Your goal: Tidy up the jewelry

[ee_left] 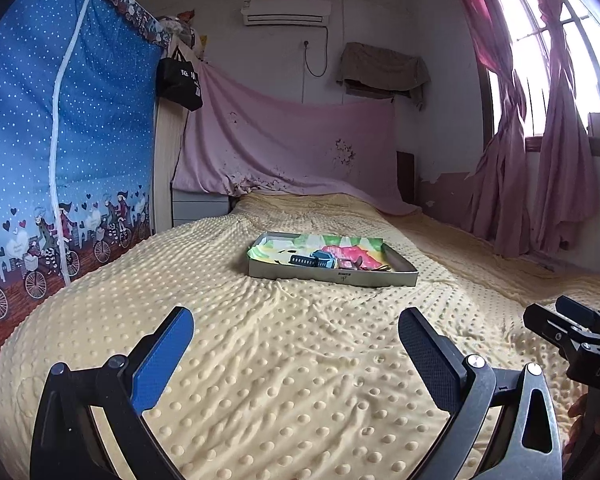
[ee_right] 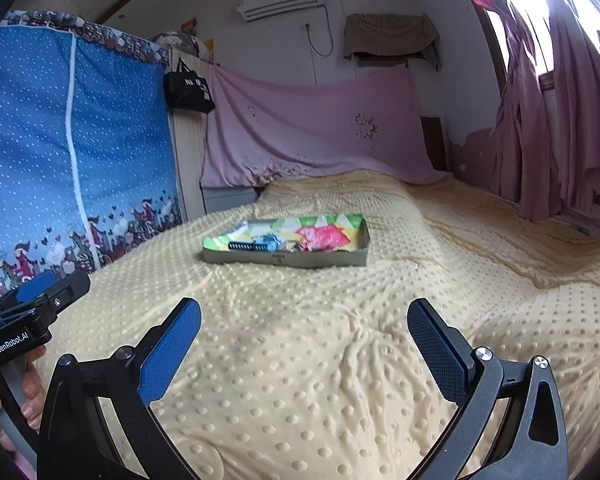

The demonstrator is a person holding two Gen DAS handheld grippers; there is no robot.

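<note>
Left wrist view: left gripper (ee_left: 296, 328) spread wide, nothing between its blue pads, hovering over the yellow dotted blanket (ee_left: 284, 380). The grey tray (ee_left: 332, 277) sits well ahead mid-bed; a dark watch (ee_left: 314, 261) shows inside, the other jewelry too small to name.

Right wrist view: right gripper (ee_right: 304, 320) equally wide, empty. Tray (ee_right: 286, 258) ahead, contents blurred. "GenRobot.AI" reads on the left gripper's body at the left edge.

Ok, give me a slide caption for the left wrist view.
Open left gripper hovers over the yellow blanket, facing a jewelry tray.
</note>
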